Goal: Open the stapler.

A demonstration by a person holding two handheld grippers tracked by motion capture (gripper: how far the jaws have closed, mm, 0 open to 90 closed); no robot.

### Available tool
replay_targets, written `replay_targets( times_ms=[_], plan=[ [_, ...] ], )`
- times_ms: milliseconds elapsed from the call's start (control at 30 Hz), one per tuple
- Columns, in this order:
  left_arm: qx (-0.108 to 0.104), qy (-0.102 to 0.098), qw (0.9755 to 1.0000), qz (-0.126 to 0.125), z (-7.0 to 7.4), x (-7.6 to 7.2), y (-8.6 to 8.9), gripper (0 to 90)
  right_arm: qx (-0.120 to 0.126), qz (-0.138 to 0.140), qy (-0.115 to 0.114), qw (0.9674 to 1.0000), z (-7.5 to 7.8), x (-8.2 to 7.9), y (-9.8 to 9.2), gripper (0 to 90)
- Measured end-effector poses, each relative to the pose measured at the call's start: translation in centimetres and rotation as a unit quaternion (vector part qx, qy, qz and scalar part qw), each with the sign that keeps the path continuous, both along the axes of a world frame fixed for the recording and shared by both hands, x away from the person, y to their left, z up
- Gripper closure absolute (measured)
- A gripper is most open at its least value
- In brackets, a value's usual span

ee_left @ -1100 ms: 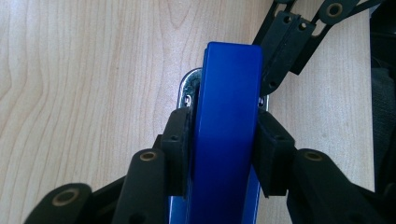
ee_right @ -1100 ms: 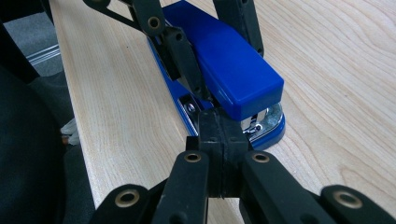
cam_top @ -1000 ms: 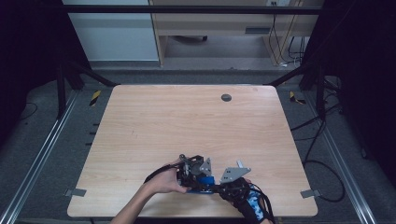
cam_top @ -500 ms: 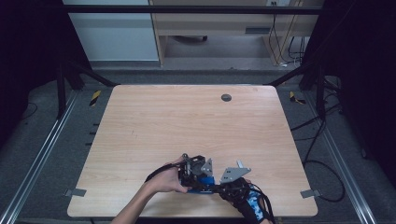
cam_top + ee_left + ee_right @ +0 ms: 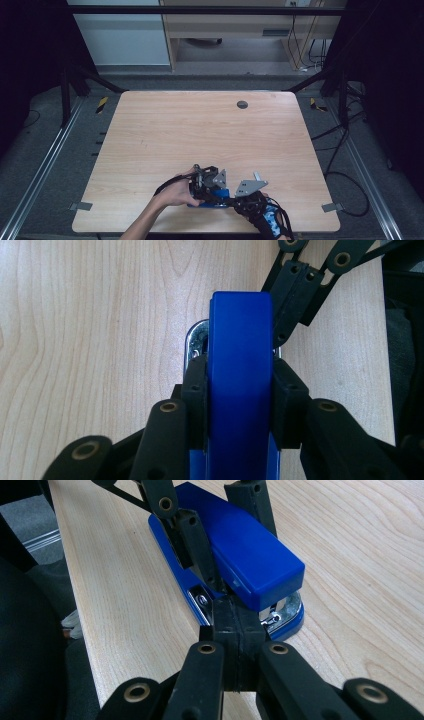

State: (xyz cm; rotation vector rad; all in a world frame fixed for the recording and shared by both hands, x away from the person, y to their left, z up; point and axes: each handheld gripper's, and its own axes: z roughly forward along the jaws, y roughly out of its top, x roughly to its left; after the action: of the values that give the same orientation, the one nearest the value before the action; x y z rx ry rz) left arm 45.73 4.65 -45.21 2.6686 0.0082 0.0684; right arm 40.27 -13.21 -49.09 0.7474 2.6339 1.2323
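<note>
Blue stapler [image 5: 216, 195] lies on tabletop [image 5: 200, 130] near the near edge, a bit right of centre; both grippers meet at it.

L gripper [image 5: 206, 179]: held in bare hand [image 5: 175, 192] coming in from bottom of high view; in left gripper view its fingers [image 5: 194, 385] sit one each side of the stapler's blue top [image 5: 240, 385], pads touching both flanks; clenched on stapler body; metal nose of stapler [image 5: 197, 337] shows just past the fingers.

R gripper [image 5: 245, 192]: held in gloved hand [image 5: 267, 217], just right of stapler; grey three-cornered plate [image 5: 250, 186] on top; in right gripper view its two fingers [image 5: 235, 625] are pressed flat together, no gap between pads; tips at stapler's front end [image 5: 280, 612], touching or just beside the metal part under the blue top; cannot tell if anything thin is pinched between them.

Stapler base flat on wood [image 5: 350, 555]; blue top down, not lifted. Small dark round hole [image 5: 242, 104] at far side of tabletop, well apart from the work.
</note>
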Motion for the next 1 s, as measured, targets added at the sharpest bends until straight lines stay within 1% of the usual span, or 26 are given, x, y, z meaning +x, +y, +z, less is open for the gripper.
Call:
replay_targets(
  times_ms=[67, 467, 567, 800, 1000],
  plan=[
    [-0.006, 0.002, 1.0, 0.001, -0.1, 0.0, 0.11, 65.8, 0.002, 0.0, 0.001, 1.0, -0.03, 0.0, 0.0, 90.0],
    [-0.009, 0.003, 1.0, 0.001, -0.13, 0.01, 0.22, 65.8, 0.009, -0.001, -0.002, 1.0, -0.17, -0.04, 0.02, 90.0],
    [-0.006, 0.002, 1.0, 0.0, -0.1, 0.04, 0.22, 65.9, 0.011, -0.002, 0.001, 0.9999, -0.19, 0.01, -0.04, 90.0],
    [-0.006, 0.0, 1.0, 0.001, -0.12, -0.05, 0.22, 65.8, 0.013, -0.006, 0.008, 0.9999, -0.17, 0.01, -0.02, 90.0],
    [-0.006, -0.002, 1.0, 0.002, -0.13, -0.13, 0.21, 65.7, 0.019, -0.004, 0.006, 0.9998, -0.29, 0.0, -0.14, 90.0]
  ],
)
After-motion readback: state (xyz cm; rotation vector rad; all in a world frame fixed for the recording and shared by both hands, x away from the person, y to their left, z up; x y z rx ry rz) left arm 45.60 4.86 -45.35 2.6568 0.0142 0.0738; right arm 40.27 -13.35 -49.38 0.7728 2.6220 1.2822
